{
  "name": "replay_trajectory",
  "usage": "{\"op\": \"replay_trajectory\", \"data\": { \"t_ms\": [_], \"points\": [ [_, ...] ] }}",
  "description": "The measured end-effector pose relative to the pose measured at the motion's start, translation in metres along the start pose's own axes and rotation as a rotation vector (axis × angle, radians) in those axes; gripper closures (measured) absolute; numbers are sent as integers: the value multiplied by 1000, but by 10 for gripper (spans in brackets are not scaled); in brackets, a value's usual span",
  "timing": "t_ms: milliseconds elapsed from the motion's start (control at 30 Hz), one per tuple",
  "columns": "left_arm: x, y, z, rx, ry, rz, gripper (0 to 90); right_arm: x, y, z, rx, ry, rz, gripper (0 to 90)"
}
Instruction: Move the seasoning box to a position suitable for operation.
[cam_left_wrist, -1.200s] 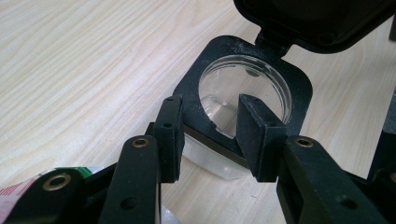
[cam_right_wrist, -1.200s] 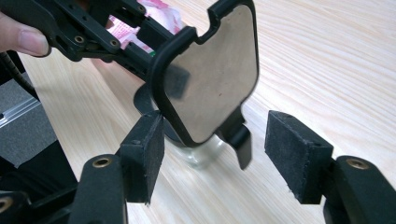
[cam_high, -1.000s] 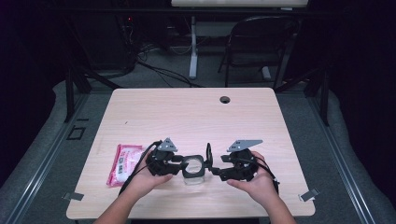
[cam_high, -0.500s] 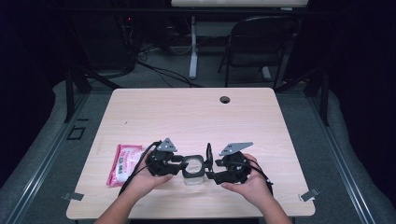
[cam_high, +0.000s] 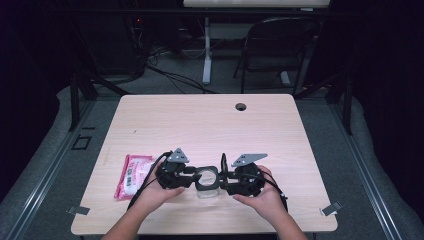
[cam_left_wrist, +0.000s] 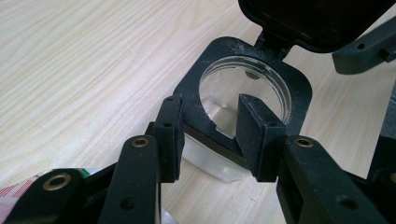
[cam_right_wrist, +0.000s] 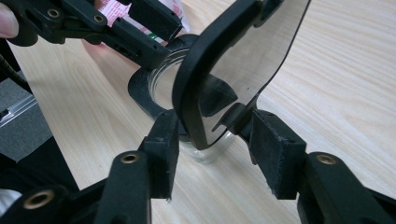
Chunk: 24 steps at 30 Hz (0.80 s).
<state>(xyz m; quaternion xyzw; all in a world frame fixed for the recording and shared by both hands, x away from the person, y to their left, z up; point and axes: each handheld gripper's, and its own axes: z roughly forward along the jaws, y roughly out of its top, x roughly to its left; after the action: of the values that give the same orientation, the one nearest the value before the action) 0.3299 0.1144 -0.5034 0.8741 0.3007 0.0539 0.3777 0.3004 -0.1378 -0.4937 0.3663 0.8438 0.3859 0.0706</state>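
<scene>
Meanwhile, right hand-held gripper (cam_right_wrist: 212, 154), closing, straddles the container's hinged lid (cam_right_wrist: 233, 60).

A: The high view is dim around the edges; the room behind is nearly black, and the table (cam_high: 210, 125) is evenly lit from above.

B: And the gripper views?

A: Brighter, warm wood, soft shadows. The nearest black parts are blurred, and the open lid (cam_right_wrist: 243, 60) shows a dull grey reflection.

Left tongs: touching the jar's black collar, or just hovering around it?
Touching. In the left gripper view the left tongs straddle a corner of the black collar, and both pads sit against its edges with no gap.
</scene>
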Motion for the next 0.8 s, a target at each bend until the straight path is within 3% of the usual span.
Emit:
{"op": "replay_trajectory", "data": {
  "t_ms": [433, 600, 800],
  "points": [
    [0, -1, 0, -7, 15, 11, 593, 0, 0, -1, 4, -3, 2, 626],
    [2, -2, 4, -17, 24, -11, 574, 2, 0, 0, 14, -5, -6, 645],
    [2, -2, 9, -21, 14, -6, 582, -1, -1, 0, 12, -1, 0, 651]
  ]
}}
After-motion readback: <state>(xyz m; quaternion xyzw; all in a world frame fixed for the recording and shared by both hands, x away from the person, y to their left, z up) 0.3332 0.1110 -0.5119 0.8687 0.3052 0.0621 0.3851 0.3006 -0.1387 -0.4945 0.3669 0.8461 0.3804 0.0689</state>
